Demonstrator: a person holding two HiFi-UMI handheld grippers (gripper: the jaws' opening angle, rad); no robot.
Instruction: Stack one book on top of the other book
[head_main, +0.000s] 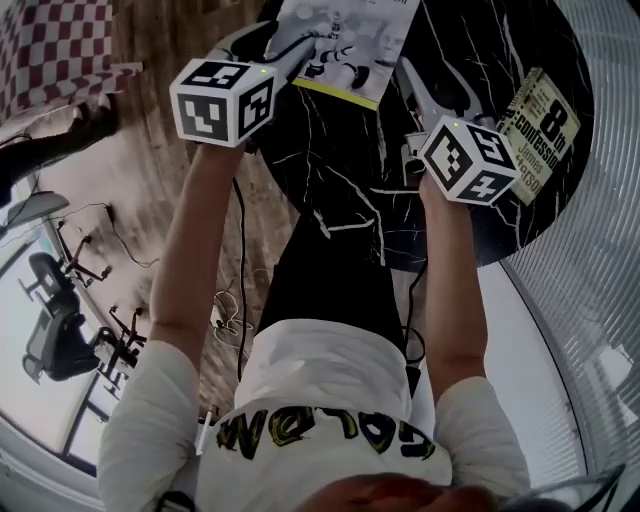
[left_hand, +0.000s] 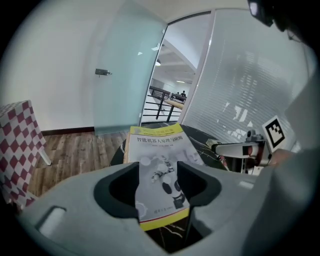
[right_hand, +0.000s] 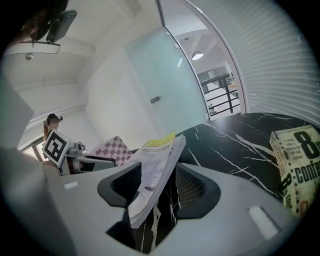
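— Black marbled surface (head_main: 340, 200) is carrying what?
— Grey-yellow book (head_main: 350, 40) is lying at its far edge. Left gripper (left_hand: 158, 169) and right gripper (right_hand: 159, 170) are keeping their fingers apart around it. Cream book (head_main: 540, 125) is resting at the right edge.

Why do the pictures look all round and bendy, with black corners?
Left gripper view: the wide-angle lens makes a round picture with dark corners and bows the blinds; the yellow-edged book looks sharp. Right gripper view: same round rim, and the black marble table curves. Head view: the blinds' lines bow along the right side.
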